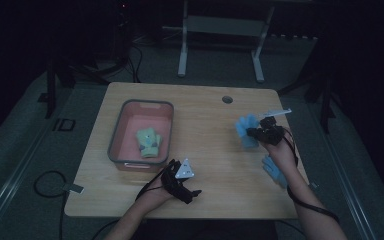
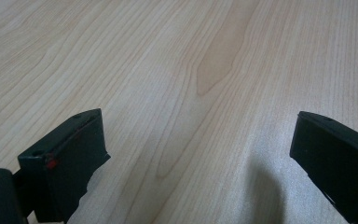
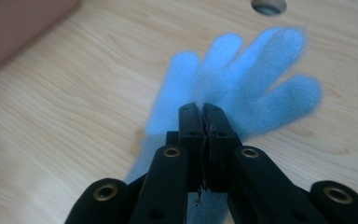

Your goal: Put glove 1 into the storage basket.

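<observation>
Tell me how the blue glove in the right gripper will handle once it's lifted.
Probably floppy: the blue glove looks like thin soft fabric, pinched flat in the right gripper. Likely light, since that small pinch holds it. Its loose finger parts may droop.

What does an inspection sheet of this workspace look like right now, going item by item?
Surface: wooden table, grommet hole near far edge.
Job's things: blue glove pinched in right gripper; second blue glove on table; green glove inside pink bin.
Clutter: nothing seen.
Grippers: left gripper open over bare wood; right shut.
Cables: black cables trail off both grippers.
Surroundings: dark room, white stand legs behind table.
</observation>
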{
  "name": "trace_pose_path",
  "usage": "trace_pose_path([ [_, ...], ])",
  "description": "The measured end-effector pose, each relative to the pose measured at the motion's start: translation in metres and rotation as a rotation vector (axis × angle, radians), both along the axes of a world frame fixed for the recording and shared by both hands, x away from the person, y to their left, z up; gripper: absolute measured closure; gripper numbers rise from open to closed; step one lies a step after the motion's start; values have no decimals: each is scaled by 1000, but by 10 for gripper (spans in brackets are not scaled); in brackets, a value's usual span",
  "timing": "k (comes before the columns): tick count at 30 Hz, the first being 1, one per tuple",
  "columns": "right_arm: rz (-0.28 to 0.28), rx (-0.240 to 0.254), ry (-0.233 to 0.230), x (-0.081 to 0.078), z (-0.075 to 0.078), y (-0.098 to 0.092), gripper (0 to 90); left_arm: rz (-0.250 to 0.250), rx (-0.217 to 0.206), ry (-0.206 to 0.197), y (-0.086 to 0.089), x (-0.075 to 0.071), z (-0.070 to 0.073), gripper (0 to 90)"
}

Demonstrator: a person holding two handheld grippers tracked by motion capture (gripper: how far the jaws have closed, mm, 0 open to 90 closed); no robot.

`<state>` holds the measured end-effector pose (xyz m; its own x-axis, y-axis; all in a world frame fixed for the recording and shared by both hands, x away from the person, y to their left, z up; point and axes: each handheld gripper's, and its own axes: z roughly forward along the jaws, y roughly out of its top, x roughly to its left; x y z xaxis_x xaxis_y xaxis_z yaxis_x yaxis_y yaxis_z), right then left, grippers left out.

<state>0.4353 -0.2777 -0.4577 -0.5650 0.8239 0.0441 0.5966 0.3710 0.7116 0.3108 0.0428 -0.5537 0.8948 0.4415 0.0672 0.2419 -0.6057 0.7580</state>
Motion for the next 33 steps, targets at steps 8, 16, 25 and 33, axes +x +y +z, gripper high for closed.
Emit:
trace_pose_path([
  [8, -25, -1, -18, -29, 7, 30, 875, 1, 2, -4, -1, 0, 1, 36],
  [16, -49, 35, 23, -48, -13, 57, 875, -10, 5, -15, -1, -1, 0, 36],
  [25, -80, 57, 45, -50, -43, 75, 872, -10, -7, -11, -1, -2, 0, 35],
  [33, -105, 43, 102, -40, -68, 74, 821, -14, -3, -16, -1, -2, 0, 36],
])
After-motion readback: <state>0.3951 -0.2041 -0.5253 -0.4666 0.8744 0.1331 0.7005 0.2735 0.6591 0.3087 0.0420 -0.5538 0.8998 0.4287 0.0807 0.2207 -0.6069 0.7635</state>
